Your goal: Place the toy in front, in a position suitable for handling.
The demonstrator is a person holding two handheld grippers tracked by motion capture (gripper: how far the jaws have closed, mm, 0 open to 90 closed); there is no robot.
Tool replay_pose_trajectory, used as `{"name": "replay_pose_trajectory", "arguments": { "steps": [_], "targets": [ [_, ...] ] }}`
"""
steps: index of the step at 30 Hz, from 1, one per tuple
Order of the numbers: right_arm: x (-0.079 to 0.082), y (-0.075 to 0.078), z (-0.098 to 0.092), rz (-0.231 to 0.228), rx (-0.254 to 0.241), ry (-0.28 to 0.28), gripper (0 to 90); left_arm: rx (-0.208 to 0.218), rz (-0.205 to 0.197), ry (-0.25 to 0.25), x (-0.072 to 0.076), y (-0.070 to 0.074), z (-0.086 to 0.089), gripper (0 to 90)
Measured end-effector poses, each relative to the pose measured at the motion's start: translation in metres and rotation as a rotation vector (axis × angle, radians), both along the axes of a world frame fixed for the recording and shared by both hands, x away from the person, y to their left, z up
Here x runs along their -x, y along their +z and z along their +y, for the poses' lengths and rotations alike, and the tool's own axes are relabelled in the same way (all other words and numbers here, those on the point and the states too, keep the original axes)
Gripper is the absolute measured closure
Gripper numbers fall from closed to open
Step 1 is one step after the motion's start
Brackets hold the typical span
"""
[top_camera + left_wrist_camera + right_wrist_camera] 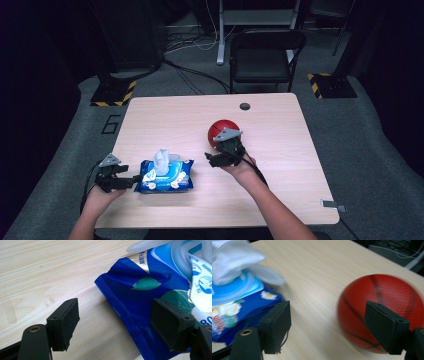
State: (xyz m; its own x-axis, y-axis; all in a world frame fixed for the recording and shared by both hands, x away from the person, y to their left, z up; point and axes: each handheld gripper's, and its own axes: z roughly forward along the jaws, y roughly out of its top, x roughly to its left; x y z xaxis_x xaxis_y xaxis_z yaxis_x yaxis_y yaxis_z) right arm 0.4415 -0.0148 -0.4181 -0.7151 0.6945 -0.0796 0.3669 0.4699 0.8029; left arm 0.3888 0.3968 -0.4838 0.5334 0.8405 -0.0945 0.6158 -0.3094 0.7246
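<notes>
Straddling the edge of the blue plastic wipes pack (140, 302), the left gripper (131, 179) is released. The right gripper (209, 159) hangs released, empty, beside the red rubber basketball (384, 307) on the pale wooden table (280, 170).

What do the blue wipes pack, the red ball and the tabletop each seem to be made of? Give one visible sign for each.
Wipes pack: glossy plastic film, judging by its sheen, creases and printed leaves.
Red ball: probably rubber or foam, matte with fine pebbling and dark basketball seams.
Tabletop: light wood-look laminate or veneer, smooth with printed-looking grain.
</notes>
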Motion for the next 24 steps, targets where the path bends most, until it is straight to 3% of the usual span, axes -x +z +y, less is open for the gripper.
{"name": "replay_pose_trajectory", "arguments": {
  "steps": [4,5,15,24],
  "targets": [
    [-0.012,0.012,-0.013,-0.006,-0.017,-0.054,19.7,0.006,0.006,-0.006,0.0,0.0,0.0,23.3],
    [-0.022,0.014,-0.019,-0.006,-0.01,-0.072,19.4,0.007,0.006,-0.008,0.0,0.0,0.0,23.2],
    [-0.067,0.018,-0.023,0.029,-0.006,-0.171,17.9,0.017,0.008,-0.009,0.0,-0.001,0.0,23.2],
    [-0.084,0.013,-0.015,0.056,0.03,-0.186,18.3,0.016,0.01,-0.013,0.001,-0.001,0.001,23.3]
  ]
}}
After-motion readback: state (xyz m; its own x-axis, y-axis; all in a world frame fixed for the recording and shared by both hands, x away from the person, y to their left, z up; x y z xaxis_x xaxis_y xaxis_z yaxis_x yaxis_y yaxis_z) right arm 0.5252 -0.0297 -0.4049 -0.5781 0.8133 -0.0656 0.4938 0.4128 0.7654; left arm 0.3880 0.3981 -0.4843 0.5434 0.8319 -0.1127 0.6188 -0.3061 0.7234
